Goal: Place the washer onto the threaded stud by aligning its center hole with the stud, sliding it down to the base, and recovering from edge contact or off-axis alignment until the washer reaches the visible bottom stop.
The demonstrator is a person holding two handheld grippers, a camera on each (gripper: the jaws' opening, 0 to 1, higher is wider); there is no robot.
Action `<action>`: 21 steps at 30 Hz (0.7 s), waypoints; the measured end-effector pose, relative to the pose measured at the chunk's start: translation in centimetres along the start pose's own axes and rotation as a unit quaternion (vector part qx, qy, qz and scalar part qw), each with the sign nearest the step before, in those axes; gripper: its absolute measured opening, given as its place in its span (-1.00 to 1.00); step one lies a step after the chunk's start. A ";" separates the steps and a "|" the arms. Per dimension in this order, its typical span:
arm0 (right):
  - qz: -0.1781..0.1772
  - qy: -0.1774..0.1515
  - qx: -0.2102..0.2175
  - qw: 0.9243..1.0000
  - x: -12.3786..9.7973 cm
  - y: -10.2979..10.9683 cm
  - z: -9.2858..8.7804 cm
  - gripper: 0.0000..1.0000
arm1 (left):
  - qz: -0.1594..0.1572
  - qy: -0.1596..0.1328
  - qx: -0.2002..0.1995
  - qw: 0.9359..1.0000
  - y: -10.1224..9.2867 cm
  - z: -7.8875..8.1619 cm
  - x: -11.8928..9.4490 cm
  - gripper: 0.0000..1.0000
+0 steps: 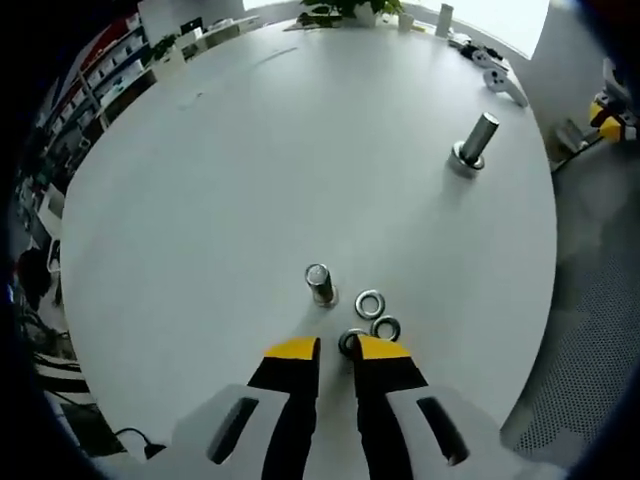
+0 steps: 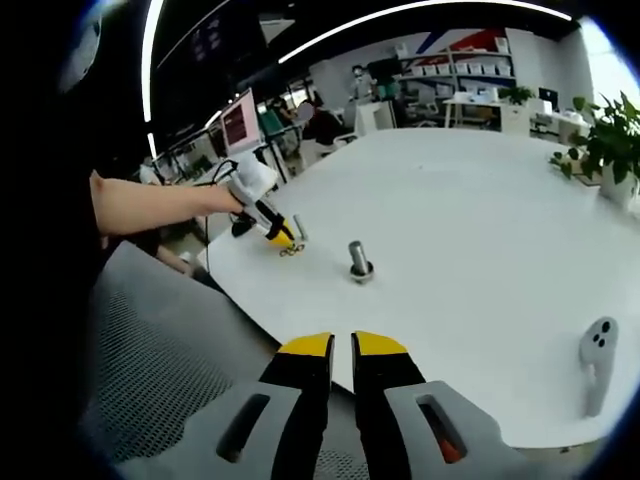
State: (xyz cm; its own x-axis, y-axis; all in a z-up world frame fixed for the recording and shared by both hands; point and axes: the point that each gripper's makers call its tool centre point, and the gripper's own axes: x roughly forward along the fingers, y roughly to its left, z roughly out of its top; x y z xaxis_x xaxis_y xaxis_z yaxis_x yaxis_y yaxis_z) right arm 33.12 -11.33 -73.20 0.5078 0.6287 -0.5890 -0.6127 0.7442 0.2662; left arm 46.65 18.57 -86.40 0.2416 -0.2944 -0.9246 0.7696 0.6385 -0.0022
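Observation:
A short threaded stud [image 1: 319, 283] stands upright on the white table [image 1: 250, 170]. Two steel washers [image 1: 370, 302] [image 1: 386, 327] lie flat just right of it. A third washer [image 1: 348, 342] lies at the inner tip of my left gripper's right finger, partly hidden by it. My left gripper [image 1: 336, 348] is low over the table, jaws a narrow gap apart. In the right gripper view the left gripper [image 2: 284, 240] is held by a person's hand beside the washers [image 2: 291, 250]. My right gripper [image 2: 341, 345] is shut on nothing, off the table's near edge.
A taller stud with a washer at its base [image 1: 475, 140] stands far right, also visible as the stud [image 2: 358, 260]. White controllers [image 1: 497, 78] [image 2: 597, 365] lie near the table rim. A plant [image 2: 610, 150] is at the edge. Grey floor [image 1: 590, 300] lies beyond.

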 end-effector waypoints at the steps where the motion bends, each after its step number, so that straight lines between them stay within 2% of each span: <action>1: 0.000 0.000 0.000 1.000 0.0 0.0 0.0 -0.81 | 0.001 0.000 0.000 1.000 0.0 0.0 0.0 -0.80; 4: 0.000 0.000 0.001 1.000 0.0 0.0 0.0 -0.81 | 0.007 0.002 0.014 1.000 0.2 0.0 0.0 -0.85; 8: 0.000 0.000 0.002 1.000 0.0 0.0 0.0 -0.81 | 0.013 0.001 0.011 1.000 0.2 0.0 0.1 -0.85; 14: 0.001 -0.001 0.001 1.000 0.0 0.0 0.1 -0.81 | 0.019 -0.010 0.042 0.999 -0.5 0.2 0.2 -0.95; 18: 0.001 -0.002 0.001 1.000 0.0 0.0 0.1 -0.81 | 0.022 -0.013 0.017 1.000 -0.4 0.3 0.2 -0.98; 21: 0.001 -0.003 0.001 1.000 0.0 0.0 0.1 -0.81 | 0.023 -0.016 0.020 0.999 -0.3 0.2 0.2 -1.00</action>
State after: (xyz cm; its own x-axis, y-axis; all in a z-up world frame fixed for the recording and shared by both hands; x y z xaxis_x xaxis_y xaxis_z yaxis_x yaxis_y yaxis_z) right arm 33.15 -11.27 -73.11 0.5095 0.6319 -0.5841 -0.6129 0.7429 0.2691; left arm 46.61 18.13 -86.51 0.2957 -0.2874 -0.9110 0.7795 0.6239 0.0562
